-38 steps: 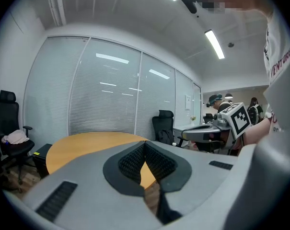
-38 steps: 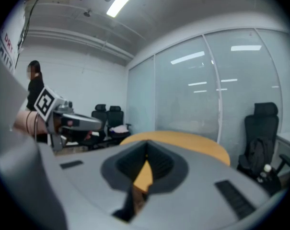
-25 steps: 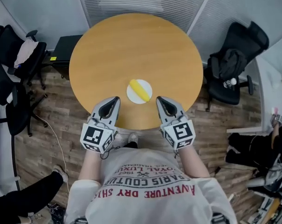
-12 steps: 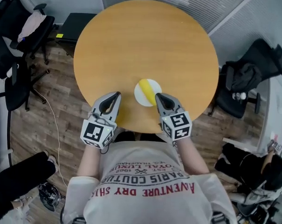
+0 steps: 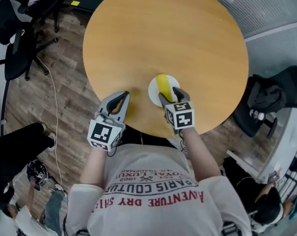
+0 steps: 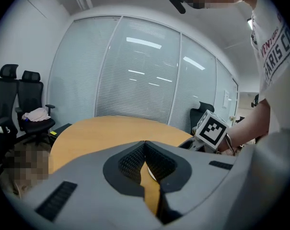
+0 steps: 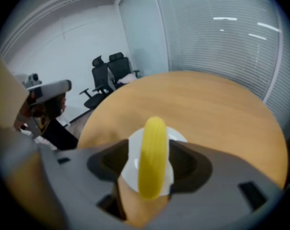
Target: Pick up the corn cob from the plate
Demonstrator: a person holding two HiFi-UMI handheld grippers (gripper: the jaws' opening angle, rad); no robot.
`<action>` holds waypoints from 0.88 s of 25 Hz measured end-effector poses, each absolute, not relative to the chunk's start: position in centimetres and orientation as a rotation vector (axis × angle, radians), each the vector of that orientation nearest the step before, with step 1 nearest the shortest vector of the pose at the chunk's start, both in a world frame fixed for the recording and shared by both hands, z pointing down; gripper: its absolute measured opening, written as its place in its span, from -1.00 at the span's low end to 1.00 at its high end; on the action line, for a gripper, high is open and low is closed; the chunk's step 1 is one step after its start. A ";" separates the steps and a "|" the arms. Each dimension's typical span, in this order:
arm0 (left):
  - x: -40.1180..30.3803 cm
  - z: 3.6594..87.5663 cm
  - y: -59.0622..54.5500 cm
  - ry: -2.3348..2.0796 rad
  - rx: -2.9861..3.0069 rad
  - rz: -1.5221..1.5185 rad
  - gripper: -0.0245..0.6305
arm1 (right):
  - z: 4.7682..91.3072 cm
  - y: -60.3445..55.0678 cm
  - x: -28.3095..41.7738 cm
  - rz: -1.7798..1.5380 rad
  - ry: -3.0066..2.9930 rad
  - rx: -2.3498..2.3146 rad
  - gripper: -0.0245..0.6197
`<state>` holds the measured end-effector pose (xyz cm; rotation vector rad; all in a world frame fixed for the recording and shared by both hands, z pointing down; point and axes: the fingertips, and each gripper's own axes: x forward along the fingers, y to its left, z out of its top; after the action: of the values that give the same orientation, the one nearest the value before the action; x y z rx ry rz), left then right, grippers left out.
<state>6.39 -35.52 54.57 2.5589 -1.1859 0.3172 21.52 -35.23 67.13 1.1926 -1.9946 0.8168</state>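
A yellow corn cob (image 5: 164,85) lies on a small white plate (image 5: 152,90) near the front edge of the round wooden table (image 5: 163,33). My right gripper (image 5: 168,94) points steeply down over the plate. Its jaws are opening and stand on either side of the corn cob (image 7: 152,152), which lies lengthwise between them with the pads apart from it; the plate (image 7: 133,167) shows underneath. My left gripper (image 5: 122,98) hovers over the table edge to the left of the plate, and its jaws (image 6: 145,146) are shut with nothing in them.
Black office chairs stand on the wooden floor at the right (image 5: 281,95) and the upper left (image 5: 20,14). A thin cable (image 5: 56,117) trails across the floor on the left. Another person's dark-clothed leg (image 5: 15,141) is at the left edge.
Both grippers have come down and forward to the table. The right one has moved over the plate and gone from shut to open around the corn cob.
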 end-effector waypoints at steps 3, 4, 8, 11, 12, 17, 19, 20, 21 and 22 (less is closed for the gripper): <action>6.0 56.0 -35.1 -1.208 2.519 0.336 -0.82 | 69.3 -35.9 21.5 0.882 -1.914 1.153 -0.09; 5.8 56.4 -34.9 -1.212 2.507 0.340 -0.82 | 69.8 -36.1 21.5 0.898 -1.896 1.138 -0.09; 5.2 57.6 -34.6 -1.220 2.473 0.356 -0.82 | 71.7 -36.7 21.0 0.931 -1.830 1.080 -0.09; 4.8 58.3 -34.4 -1.225 2.457 0.358 -0.82 | 72.7 -36.7 20.8 0.936 -1.786 1.063 -0.08; 4.7 58.4 -34.2 -1.226 2.449 0.358 -0.82 | 72.9 -36.4 20.9 0.908 -1.772 1.046 -0.08; 4.1 58.2 -34.4 -1.241 2.444 0.363 -0.82 | 73.1 -36.2 20.5 0.813 -1.760 0.990 -0.08; 3.7 57.9 -34.6 -1.252 2.450 0.365 -0.82 | 73.1 -36.3 20.6 0.814 -1.767 0.998 -0.08; 3.6 57.7 -34.6 -1.257 2.450 0.363 -0.82 | 73.1 -36.4 20.6 0.810 -1.770 1.006 -0.08; 3.4 57.6 -34.8 -1.261 2.448 0.361 -0.82 | 73.0 -36.5 20.7 0.804 -1.772 1.013 -0.09; 3.3 57.5 -34.9 -1.264 2.448 0.360 -0.82 | 73.0 -36.6 20.7 0.800 -1.772 1.015 -0.09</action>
<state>3.29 -34.87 57.50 2.4481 -1.2641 0.3598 20.71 -36.62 73.05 1.0153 -1.7718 0.7999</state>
